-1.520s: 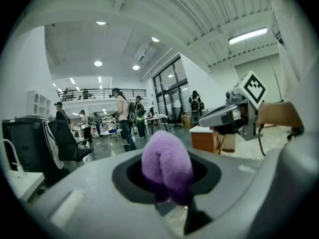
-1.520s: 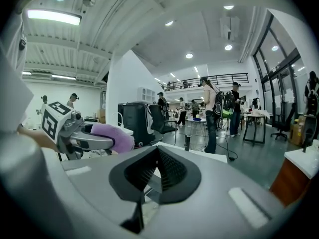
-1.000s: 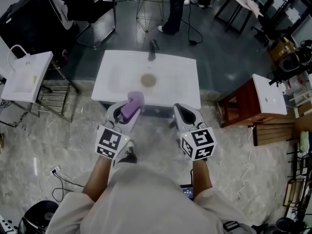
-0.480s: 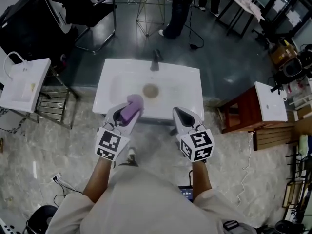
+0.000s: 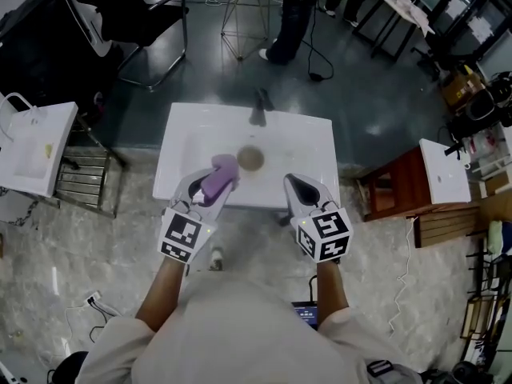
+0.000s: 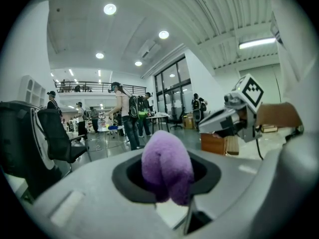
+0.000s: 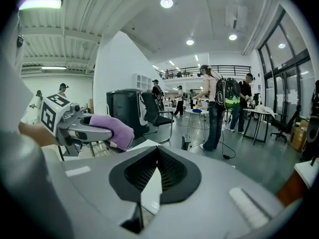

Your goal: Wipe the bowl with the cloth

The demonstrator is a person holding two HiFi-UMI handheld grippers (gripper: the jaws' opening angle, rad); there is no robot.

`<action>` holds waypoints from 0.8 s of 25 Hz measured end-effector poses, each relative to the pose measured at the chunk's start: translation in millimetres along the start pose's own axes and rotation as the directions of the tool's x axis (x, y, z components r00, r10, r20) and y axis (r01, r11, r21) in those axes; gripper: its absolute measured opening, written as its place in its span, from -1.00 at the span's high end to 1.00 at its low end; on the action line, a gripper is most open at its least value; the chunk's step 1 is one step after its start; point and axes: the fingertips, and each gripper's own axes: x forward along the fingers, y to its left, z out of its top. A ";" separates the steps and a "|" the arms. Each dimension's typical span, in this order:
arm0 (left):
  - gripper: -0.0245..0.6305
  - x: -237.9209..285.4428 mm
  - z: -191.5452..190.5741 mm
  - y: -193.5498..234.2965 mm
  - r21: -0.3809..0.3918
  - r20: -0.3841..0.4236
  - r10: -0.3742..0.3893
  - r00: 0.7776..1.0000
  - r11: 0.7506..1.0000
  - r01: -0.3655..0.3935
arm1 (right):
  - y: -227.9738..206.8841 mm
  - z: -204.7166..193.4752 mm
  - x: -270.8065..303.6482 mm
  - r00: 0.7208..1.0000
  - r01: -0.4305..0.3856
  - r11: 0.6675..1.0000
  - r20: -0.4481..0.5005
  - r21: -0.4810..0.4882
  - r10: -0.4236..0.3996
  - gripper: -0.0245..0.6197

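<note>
The bowl is a white washbasin (image 5: 189,131) on a stand, with a dark tap (image 5: 258,107) at its far edge and a brownish drain (image 5: 250,158) in the middle. My left gripper (image 5: 211,184) is shut on a folded purple cloth (image 5: 220,172), which hangs over the basin's near left part. That cloth (image 6: 166,165) bulges up between the jaws in the left gripper view. My right gripper (image 5: 295,185) is over the basin's near right rim. In the right gripper view its pads (image 7: 169,172) meet at the tip, with nothing between them.
A red-brown wooden stool (image 5: 394,179) stands right of the basin with another white basin (image 5: 445,171) on it. A third basin (image 5: 34,146) and a metal rack (image 5: 83,179) are on the left. A black chair (image 5: 134,13) and a standing person (image 5: 289,13) are beyond.
Both grippers have moved forward to the basin together. The purple cloth now hangs over the basin's near part instead of in front of its rim.
</note>
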 end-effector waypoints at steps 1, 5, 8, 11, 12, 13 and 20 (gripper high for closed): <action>0.55 2.6 -1.1 5.0 -0.003 -0.001 -0.002 1.000 1.000 0.002 | -0.4 0.1 6.2 1.000 -0.001 1.000 -0.010 -0.004 0.001 0.91; 0.55 10.5 -7.5 25.1 -0.026 0.003 -0.010 1.000 1.000 0.010 | 1.0 1.4 30.4 0.999 -0.009 1.000 -0.042 -0.027 0.008 0.91; 0.55 18.6 -11.0 37.8 -0.032 0.003 -0.019 1.000 0.999 0.020 | -2.7 1.9 47.7 0.998 -0.011 1.000 -0.058 -0.029 0.009 0.91; 0.55 26.0 -16.1 49.4 -0.036 -0.007 -0.031 1.000 0.999 0.030 | -6.6 -0.2 64.8 0.997 -0.009 1.000 -0.076 -0.029 0.007 0.91; 0.55 27.7 -18.2 53.9 -0.038 -0.011 -0.035 0.999 0.999 0.034 | -6.8 -1.5 71.2 0.996 -0.010 0.999 -0.084 -0.031 0.007 0.91; 0.55 29.0 -20.8 58.8 -0.041 -0.016 -0.039 0.999 0.998 0.039 | -6.3 -3.3 78.0 0.996 -0.012 0.999 -0.094 -0.033 0.009 0.91; 0.55 41.7 -36.5 85.5 -0.045 -0.051 -0.069 0.996 0.997 0.067 | -9.2 -17.5 119.5 0.984 -0.028 0.998 -0.179 -0.052 0.018 0.90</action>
